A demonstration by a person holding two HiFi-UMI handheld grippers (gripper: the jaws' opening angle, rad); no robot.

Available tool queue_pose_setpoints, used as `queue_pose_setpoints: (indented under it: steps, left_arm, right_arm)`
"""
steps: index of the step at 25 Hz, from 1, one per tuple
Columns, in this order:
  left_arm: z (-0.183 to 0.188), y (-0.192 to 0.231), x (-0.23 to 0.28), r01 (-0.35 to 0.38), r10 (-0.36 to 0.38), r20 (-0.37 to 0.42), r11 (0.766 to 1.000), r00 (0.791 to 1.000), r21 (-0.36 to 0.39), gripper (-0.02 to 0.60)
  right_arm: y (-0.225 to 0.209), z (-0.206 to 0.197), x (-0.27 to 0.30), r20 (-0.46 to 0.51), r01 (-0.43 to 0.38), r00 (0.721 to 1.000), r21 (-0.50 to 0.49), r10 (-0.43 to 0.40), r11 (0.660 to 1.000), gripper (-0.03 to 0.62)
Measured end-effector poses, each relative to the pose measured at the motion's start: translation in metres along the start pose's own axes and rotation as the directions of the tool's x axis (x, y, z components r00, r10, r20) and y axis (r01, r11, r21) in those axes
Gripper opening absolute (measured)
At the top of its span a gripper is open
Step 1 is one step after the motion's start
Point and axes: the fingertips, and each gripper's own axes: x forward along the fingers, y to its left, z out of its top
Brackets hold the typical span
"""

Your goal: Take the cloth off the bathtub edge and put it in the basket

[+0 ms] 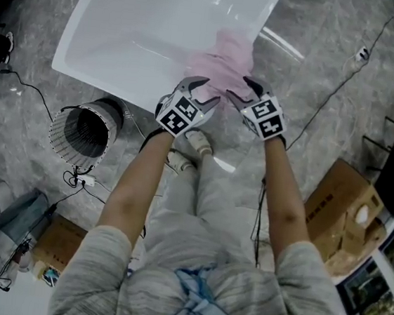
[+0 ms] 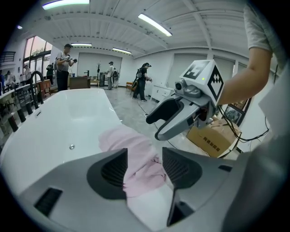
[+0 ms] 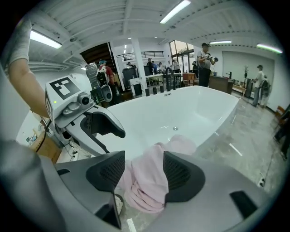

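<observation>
Left gripper point(image 1: 206, 92) and right gripper point(image 1: 241, 91) are straddling the pink cloth point(image 1: 226, 59) on the bathtub point(image 1: 126, 32) edge, jaws partly open and not clamping it. The basket point(image 1: 83, 133) is sitting at the cloth's eight o'clock.

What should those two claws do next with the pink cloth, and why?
Probably lower both a touch and close them on the cloth. The left claw and right claw stand open with its pink folds between their jaws, nothing gripped, while it hangs over the bathtub edge. The basket stands nearby.

Head view looks down; both gripper views closely face the cloth point(image 2: 136, 158).
</observation>
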Motion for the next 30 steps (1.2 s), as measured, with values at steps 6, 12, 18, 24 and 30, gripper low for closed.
queue_pose_setpoints:
  steps: [6,12,18,24,30]
  left_arm:
    - [-0.023,0.002,0.033,0.018,-0.016,-0.100,1.000,0.995,0.022,0.326]
    - [-0.040,0.008,0.052,-0.001,0.002,-0.145,1.000,0.989,0.010,0.336]
    - [-0.060,0.012,0.071,-0.009,0.004,-0.194,1.000,0.981,-0.026,0.394]
    - [-0.071,0.013,0.087,-0.016,-0.003,-0.226,0.997,0.974,-0.082,0.394]
    - [-0.073,0.011,0.096,-0.011,-0.015,-0.216,0.993,0.976,-0.117,0.394]
  right_arm:
    - [-0.009,-0.019,0.020,-0.080,-0.004,0.997,-0.022,0.002,1.000,0.316]
    - [-0.019,-0.031,0.038,-0.124,-0.010,0.992,-0.031,0.007,0.999,0.345]
    - [-0.029,-0.042,0.059,-0.161,-0.006,0.987,0.021,0.009,1.000,0.395]
    - [-0.044,-0.049,0.079,-0.169,0.024,0.986,0.086,-0.009,0.996,0.410]
    - [-0.045,-0.055,0.094,-0.186,0.046,0.982,0.161,-0.015,0.986,0.408]
